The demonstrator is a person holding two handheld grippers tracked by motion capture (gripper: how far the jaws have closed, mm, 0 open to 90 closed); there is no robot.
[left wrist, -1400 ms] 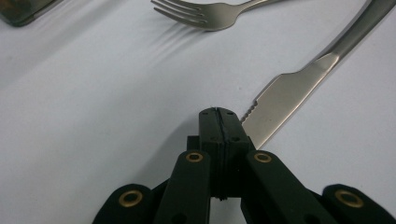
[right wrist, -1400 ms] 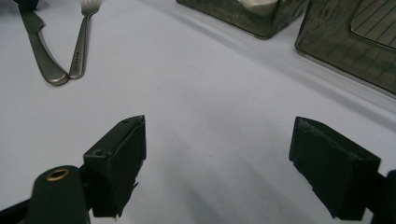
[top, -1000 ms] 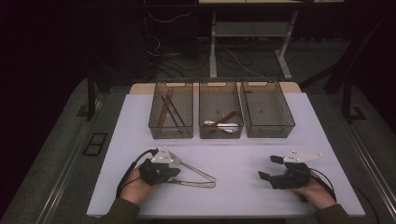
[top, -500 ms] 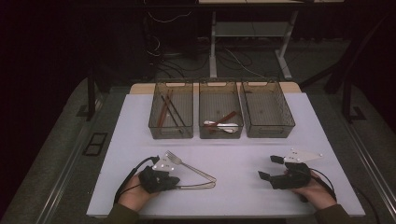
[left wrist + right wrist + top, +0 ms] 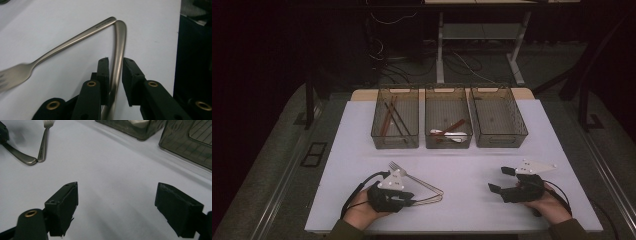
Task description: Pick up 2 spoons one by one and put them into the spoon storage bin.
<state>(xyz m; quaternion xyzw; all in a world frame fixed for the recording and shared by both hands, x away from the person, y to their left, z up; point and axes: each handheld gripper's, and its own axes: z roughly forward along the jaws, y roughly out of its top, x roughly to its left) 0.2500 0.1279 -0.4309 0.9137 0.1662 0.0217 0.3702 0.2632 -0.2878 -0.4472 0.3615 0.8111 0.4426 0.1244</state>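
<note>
Two grey metal utensils lie on the white table (image 5: 472,165) in a V, their handle ends touching. One is a fork (image 5: 417,178) (image 5: 75,41) with its tines at the left. The second utensil's handle (image 5: 429,200) (image 5: 119,50) runs between the jaws of my left gripper (image 5: 409,200) (image 5: 115,62). Those jaws have just been opening, and a thin gap shows beside the handle. My right gripper (image 5: 500,180) (image 5: 117,192) rests at the near right, wide open with bare table between its jaws. The right gripper view has the fork (image 5: 43,142) and the other handle (image 5: 21,156) far off.
Three clear bins stand in a row at the back. The left bin (image 5: 395,142) holds brown sticks. A white spoon and a brown piece lie in the middle bin (image 5: 448,144). I see nothing in the right bin (image 5: 502,140). Cables trail from both grippers.
My left hand has slid a little toward the near edge along the utensil. The right hand and gripper have stayed put.
</note>
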